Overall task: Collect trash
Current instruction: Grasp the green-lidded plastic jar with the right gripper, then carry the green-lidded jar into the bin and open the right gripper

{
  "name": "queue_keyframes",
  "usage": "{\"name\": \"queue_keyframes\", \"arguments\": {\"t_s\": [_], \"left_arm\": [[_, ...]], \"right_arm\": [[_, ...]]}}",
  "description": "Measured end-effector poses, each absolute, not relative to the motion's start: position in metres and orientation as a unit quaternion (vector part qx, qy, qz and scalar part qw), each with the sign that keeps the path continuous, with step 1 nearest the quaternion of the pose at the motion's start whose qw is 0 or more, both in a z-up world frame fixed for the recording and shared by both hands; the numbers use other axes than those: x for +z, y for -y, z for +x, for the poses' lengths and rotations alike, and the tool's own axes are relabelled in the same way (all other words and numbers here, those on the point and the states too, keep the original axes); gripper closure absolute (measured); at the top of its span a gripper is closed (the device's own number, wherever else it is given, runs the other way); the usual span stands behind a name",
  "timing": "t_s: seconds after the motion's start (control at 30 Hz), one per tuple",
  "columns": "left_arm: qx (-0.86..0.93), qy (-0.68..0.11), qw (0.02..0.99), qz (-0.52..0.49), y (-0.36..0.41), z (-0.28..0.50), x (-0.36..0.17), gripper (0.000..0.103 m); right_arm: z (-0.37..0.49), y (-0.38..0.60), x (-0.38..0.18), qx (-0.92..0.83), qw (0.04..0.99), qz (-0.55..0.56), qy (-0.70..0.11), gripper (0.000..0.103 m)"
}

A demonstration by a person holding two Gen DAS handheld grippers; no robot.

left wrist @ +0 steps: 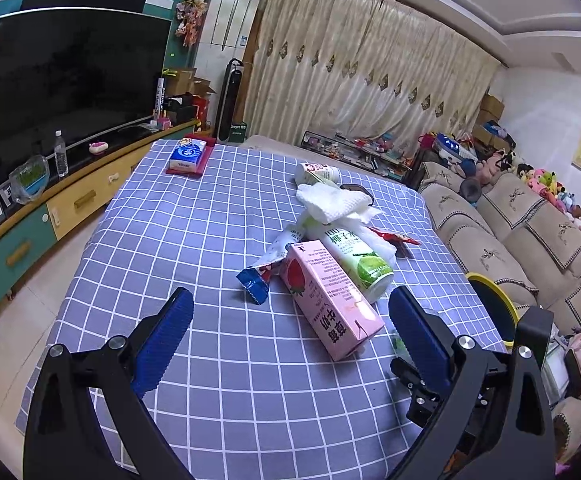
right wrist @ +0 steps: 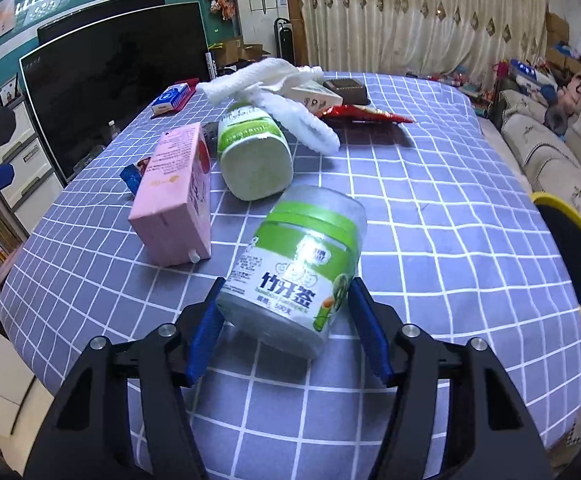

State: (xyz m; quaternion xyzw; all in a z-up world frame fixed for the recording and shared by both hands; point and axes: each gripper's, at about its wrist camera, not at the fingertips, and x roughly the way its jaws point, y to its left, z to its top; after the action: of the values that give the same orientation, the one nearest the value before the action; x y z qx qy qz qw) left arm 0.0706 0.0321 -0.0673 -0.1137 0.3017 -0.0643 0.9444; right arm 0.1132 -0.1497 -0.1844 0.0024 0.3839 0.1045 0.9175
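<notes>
A toothpick jar point(right wrist: 298, 264) with a green-and-white label lies tilted on the blue checked tablecloth point(right wrist: 430, 200). My right gripper point(right wrist: 284, 304) is shut on it, one blue pad against each side. Beyond it lie a pink milk carton point(right wrist: 178, 196), a green-and-white drink bottle point(right wrist: 254, 156), a white paper towel point(right wrist: 274, 84) and a red wrapper point(right wrist: 362, 114). My left gripper point(left wrist: 290, 296) hangs open over the table, with the pink milk carton point(left wrist: 330, 300) just ahead between its fingers. Beside the carton lie a blue wrapper point(left wrist: 254, 280) and the drink bottle point(left wrist: 354, 256).
A dark bin with a yellow rim point(right wrist: 570, 256) stands off the table's right edge, in front of a beige sofa point(left wrist: 510, 232). A tissue pack on a red tray point(left wrist: 188, 154) lies at the far left corner. A television point(left wrist: 74, 84) on a low cabinet is at the left.
</notes>
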Motion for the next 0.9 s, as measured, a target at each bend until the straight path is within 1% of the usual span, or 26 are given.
{"name": "queue_keyframes", "arguments": {"t_s": [0.07,0.53,0.7,0.9], "left_arm": [[-0.063,-0.303,0.944,-0.114,-0.031,0.071,-0.068,0.006],[-0.062,-0.311,0.942,-0.110,-0.026,0.078,-0.076,0.006],[-0.063,-0.312,0.942,-0.106,-0.023,0.080,-0.077,0.006],[-0.068,-0.318,0.941,-0.094,-0.011,0.086,-0.077,0.006]], "right_arm": [[0.114,0.152,-0.184,0.105,0.919,0.004,-0.381,0.047],[0.112,0.177,-0.172,0.109,0.923,0.031,-0.368,0.047],[0.110,0.203,-0.157,0.094,0.931,0.051,-0.348,0.047],[0.119,0.263,-0.144,0.027,0.941,0.081,-0.326,0.047]]}}
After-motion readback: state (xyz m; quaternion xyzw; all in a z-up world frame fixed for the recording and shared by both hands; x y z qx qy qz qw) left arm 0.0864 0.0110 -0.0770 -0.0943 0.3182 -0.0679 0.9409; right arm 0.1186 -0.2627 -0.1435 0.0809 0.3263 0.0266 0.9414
